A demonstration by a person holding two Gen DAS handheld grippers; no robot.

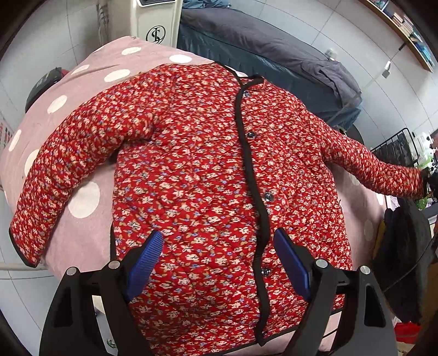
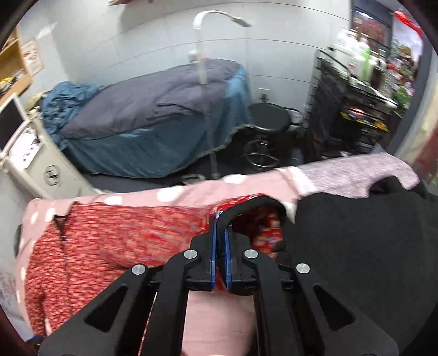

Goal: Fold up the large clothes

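Note:
A red floral quilted jacket with black trim lies front up, buttoned, on a pink dotted cover. Its left sleeve rests bent on the cover. Its right sleeve is stretched out to the right, off the edge. My left gripper is open, its blue pads above the jacket's lower front. In the right wrist view my right gripper is shut on the cuff of the right sleeve, with the jacket body to its left.
A bed with grey and blue bedding stands beyond the cover. A black stool and a cluttered black rack are at the right. A white machine stands behind. Dark clothing lies at the right.

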